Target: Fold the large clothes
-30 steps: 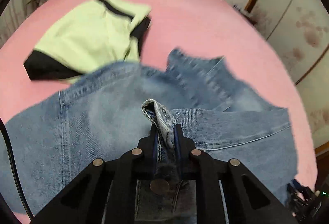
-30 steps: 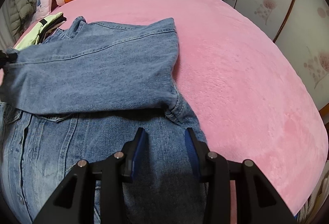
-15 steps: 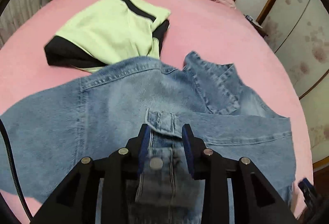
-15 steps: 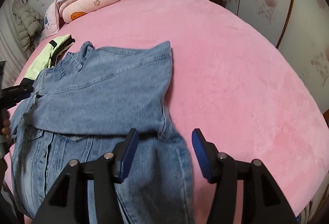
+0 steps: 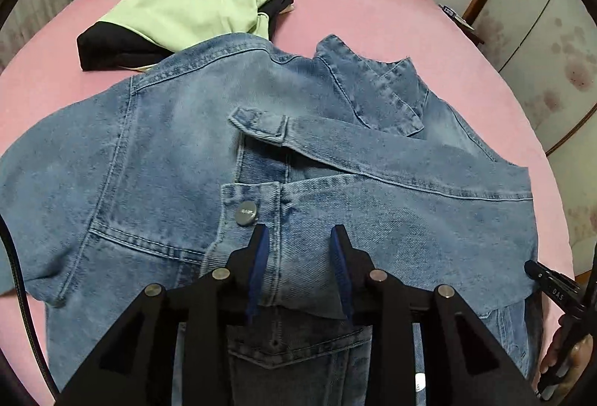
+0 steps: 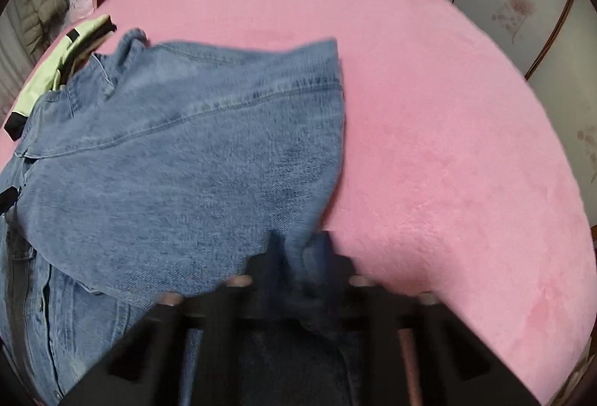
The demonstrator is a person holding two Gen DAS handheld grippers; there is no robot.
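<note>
— Inspector: Position of the garment?

— Operator: I see the denim jacket [image 5: 156,145] spread on the pink bed [image 6: 447,145], one sleeve folded across its front, beside a folded green top [image 5: 186,3].

— Inspector: And the grippers?

— Operator: My left gripper [image 5: 298,264] hovers low over the buttoned cuff, fingers apart, gripping nothing. My right gripper [image 6: 300,268] is blurred (cloth bunches between the fingers), so I cannot tell whether it grips

Faded blue denim jacket [image 5: 156,145] under jaws, silver button [image 5: 246,214] just ahead. Beyond: lime-green top [image 5: 179,7], black trim. Pink bedspread [image 6: 447,130]. Gripper pads [image 5: 258,264] navy.
</note>
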